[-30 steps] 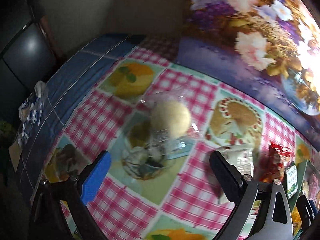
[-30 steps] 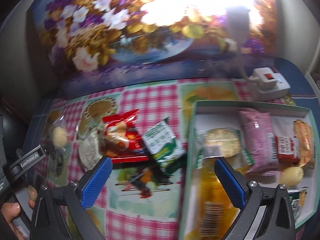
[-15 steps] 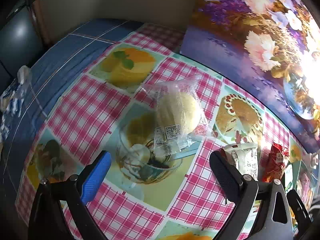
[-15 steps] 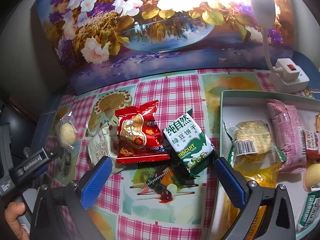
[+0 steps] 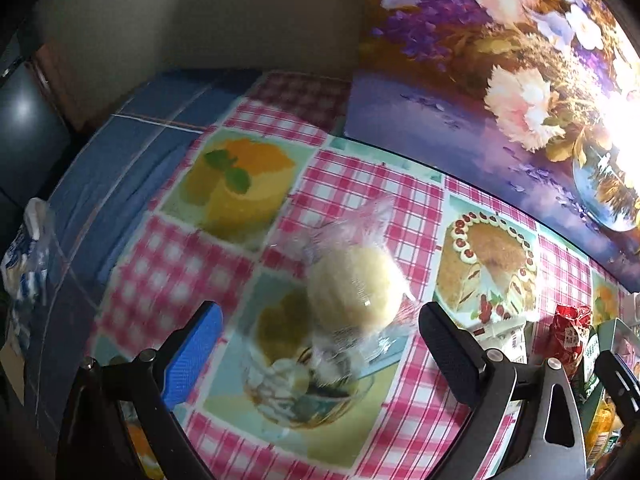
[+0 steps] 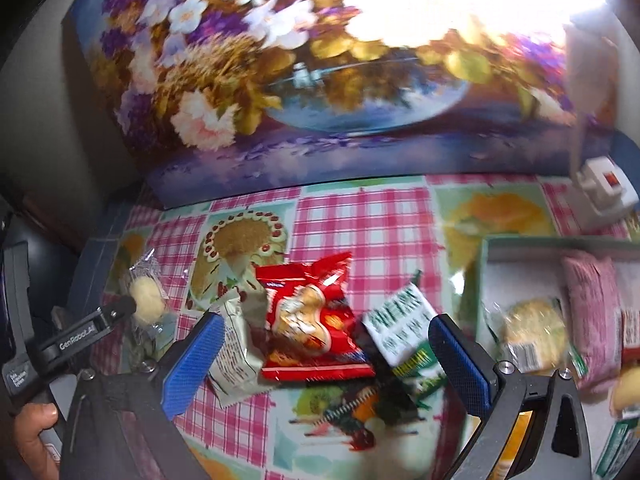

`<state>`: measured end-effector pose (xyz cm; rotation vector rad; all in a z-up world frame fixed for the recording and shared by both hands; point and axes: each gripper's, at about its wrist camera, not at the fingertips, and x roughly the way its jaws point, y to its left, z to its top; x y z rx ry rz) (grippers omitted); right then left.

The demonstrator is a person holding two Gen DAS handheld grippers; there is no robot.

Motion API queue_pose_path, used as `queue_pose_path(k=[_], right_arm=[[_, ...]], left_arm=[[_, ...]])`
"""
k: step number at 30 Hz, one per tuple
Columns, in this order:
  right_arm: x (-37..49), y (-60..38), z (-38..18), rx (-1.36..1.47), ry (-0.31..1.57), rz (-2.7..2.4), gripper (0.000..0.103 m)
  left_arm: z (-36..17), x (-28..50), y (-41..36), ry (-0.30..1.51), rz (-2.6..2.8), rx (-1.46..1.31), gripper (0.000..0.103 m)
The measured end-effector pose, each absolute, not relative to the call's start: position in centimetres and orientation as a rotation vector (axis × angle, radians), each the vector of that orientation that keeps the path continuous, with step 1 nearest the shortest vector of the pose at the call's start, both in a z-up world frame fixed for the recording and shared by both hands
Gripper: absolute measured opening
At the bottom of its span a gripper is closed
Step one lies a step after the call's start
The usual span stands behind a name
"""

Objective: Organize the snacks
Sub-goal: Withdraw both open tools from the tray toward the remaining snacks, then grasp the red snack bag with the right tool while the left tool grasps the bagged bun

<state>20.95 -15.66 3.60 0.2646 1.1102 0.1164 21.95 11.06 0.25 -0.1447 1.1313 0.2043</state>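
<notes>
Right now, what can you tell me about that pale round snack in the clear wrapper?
The pale yellow bun is round and soft-looking, sealed in a crinkly clear plastic wrapper with a small printed label. It lies alone on the checked tablecloth, partly over a printed dessert bowl, apart from the other packets. The left tool is open around its near end, jaws wide on either side, not pinching it. Motion blur hides finer print.

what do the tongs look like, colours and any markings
Both tongs are black frames with silver screws. Left tongs: one blue pad, one black textured pad; its side reads GenRobot.AI in white. Right tongs: two blue pads. No sleeve shows.
</notes>
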Motion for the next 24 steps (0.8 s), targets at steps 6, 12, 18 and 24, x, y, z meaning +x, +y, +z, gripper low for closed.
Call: queue_pose_path(k=[6,12,18,24], right_arm=[[22.1,-13.3,2.2,0.188,1.142,0.133,0.103],[23.0,-12.1,1.3,0.127,1.141,0.110,0.092],[23.2,-11.8,0.8,0.112,1.155,0.122,0.061],[22.8,-11.9,0.7,0.113,1.155,0.127,0.054]], left_arm=[[-1.2,23.0,11.1,1.136,0.207,-0.192,0.099],[-1.9,23.5,10.8,1.125,0.195,-0.200,0.093],[-2.0,23.6,10.1,1.115,0.180,-0.210,0.063],[-1.6,23.0,9.8,1.101,0.200,-0.193,0.058]])
